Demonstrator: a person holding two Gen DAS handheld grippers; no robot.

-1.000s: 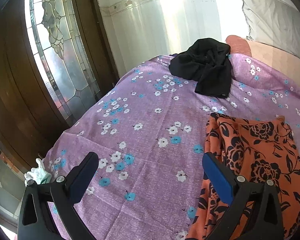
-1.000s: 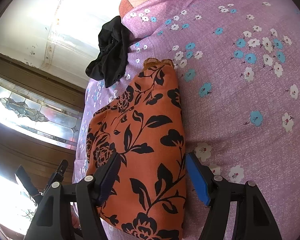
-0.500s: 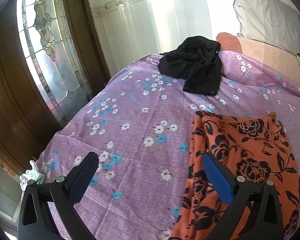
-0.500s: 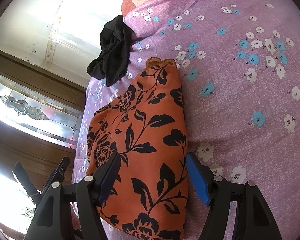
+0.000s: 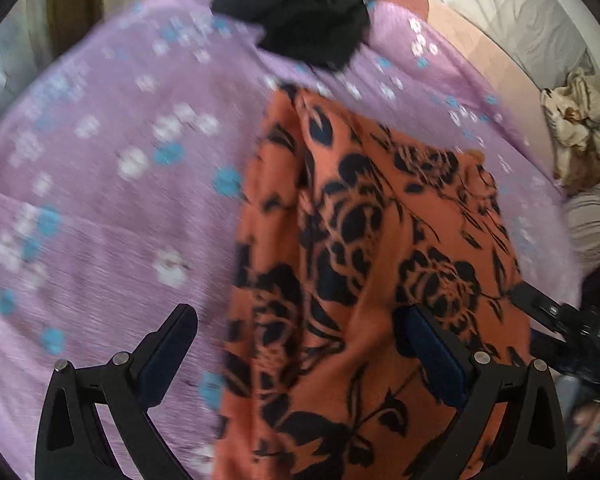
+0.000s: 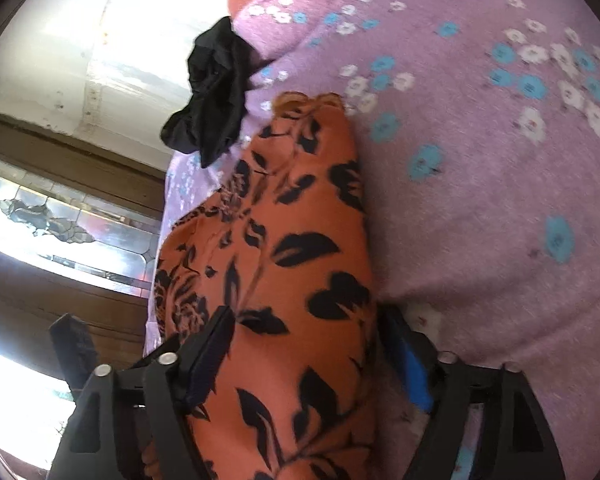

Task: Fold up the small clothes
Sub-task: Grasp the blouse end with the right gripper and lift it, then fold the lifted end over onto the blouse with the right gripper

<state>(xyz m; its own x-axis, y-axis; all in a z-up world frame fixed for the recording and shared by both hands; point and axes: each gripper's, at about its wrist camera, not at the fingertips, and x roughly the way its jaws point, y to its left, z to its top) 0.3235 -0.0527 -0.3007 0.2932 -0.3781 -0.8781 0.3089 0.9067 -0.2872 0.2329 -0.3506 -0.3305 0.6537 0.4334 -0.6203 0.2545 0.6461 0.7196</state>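
Orange floral garment [image 5: 380,260] lies on the bed [image 5: 100,200], near the black garment [image 5: 308,12]. Left tongs [image 5: 300,352] and right tongs [image 6: 304,344] both spread wide, empty, straddling its near end. Risk: pinching one layer only, so the fold slides apart.

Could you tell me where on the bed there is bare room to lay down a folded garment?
Bare purple bedspread lies left of the orange floral garment, below the black garment. In the right wrist view a second bare stretch borders the orange garment's other edge. It is crowded at the head: black garment, pillow, and cream cloth.
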